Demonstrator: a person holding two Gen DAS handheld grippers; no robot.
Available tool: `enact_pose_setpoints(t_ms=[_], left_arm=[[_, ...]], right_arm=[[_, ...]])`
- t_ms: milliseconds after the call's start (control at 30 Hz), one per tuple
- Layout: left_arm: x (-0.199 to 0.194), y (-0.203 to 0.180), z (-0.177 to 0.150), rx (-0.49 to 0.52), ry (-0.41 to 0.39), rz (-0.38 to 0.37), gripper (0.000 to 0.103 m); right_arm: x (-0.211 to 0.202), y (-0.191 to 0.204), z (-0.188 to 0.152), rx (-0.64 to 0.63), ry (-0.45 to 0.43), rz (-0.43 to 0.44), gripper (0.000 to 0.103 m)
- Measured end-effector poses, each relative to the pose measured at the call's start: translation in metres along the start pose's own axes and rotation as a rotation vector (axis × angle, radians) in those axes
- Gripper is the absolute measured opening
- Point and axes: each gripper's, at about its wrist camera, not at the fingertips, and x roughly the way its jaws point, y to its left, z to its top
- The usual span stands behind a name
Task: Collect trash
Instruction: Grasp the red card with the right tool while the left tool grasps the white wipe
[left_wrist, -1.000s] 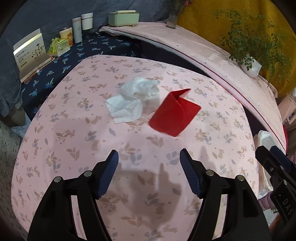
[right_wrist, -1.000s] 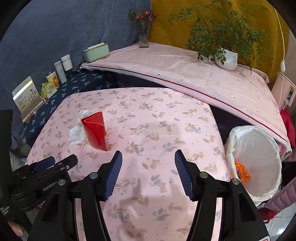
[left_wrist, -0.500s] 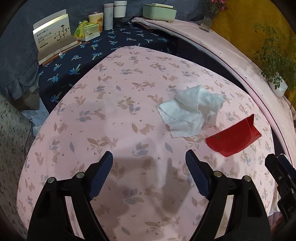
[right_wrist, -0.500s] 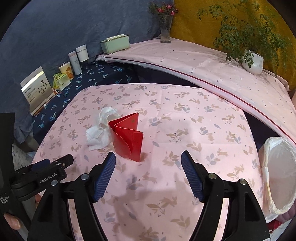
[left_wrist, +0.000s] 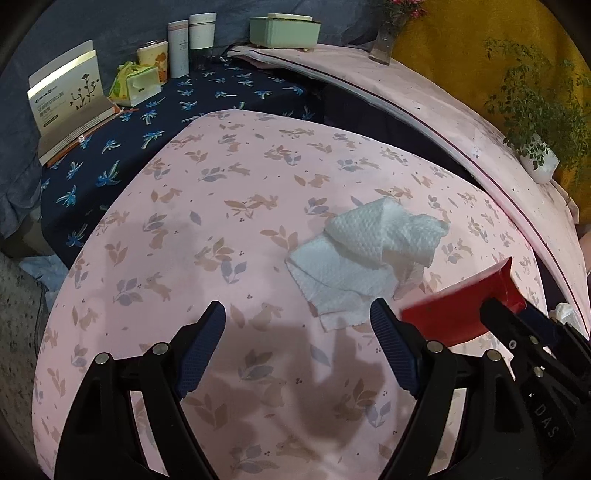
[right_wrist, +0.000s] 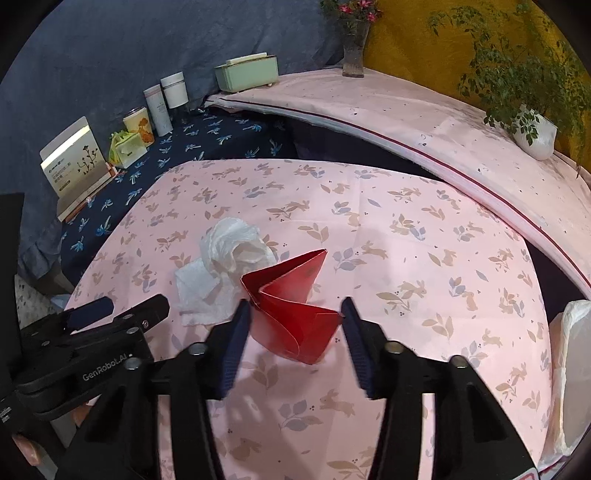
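Note:
A red folded card (right_wrist: 295, 325) stands on the pink flowered tablecloth (right_wrist: 406, 258), and a crumpled white paper towel (right_wrist: 221, 266) lies just to its left. My right gripper (right_wrist: 295, 314) straddles the card with its jaws closing, and both blue pads touch the card's sides. In the left wrist view the towel (left_wrist: 362, 258) lies ahead and to the right of my left gripper (left_wrist: 297, 314). That gripper hovers wide open over bare cloth with nothing between its fingers. The card (left_wrist: 454, 317) shows at the right there, partly hidden by the right gripper (left_wrist: 517, 325).
A bin lined with a white bag (right_wrist: 572, 350) stands off the table's right edge. At the back left, a dark blue cloth carries a booklet (right_wrist: 74, 162), jars (right_wrist: 162, 99) and a green box (right_wrist: 247, 72). A long pink ledge holds a vase (right_wrist: 352, 48) and a potted plant (right_wrist: 532, 129).
Both grippers have come down and forward toward the trash. The right gripper's jaws have narrowed from wide open onto the red card. The left gripper has shifted left, so the towel and card sit further right in its view.

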Motion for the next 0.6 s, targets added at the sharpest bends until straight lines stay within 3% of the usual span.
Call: enact_pose_setpoints(t_ms=[33,67,333,533,600], left_arm=[[0.004,-0.004,0.002,0.010,0.003,-0.006,0.077],[0.007,-0.008,0.003,0.018,0.006,-0.014,0.077],[0.041,-0.037,0.011,0.065,0.043,-0.052,0.076],[0.060,-0.047,0.010,0.064,0.065,-0.054,0.053],[0.058,-0.048,0.008,0.080,0.056,-0.045,0.035]], right_arm=[[0.002,-0.001,-0.001,0.000,0.013,0.007,0.011],[0.004,-0.003,-0.001,0.004,0.022,0.016,0.005],[-0.006,-0.033,-0.010,0.099,0.018,0.009,0.001],[-0.009,-0.048,-0.015,0.134,0.022,-0.008,0.001],[-0.009,-0.050,-0.017,0.140,0.024,-0.008,0.001]])
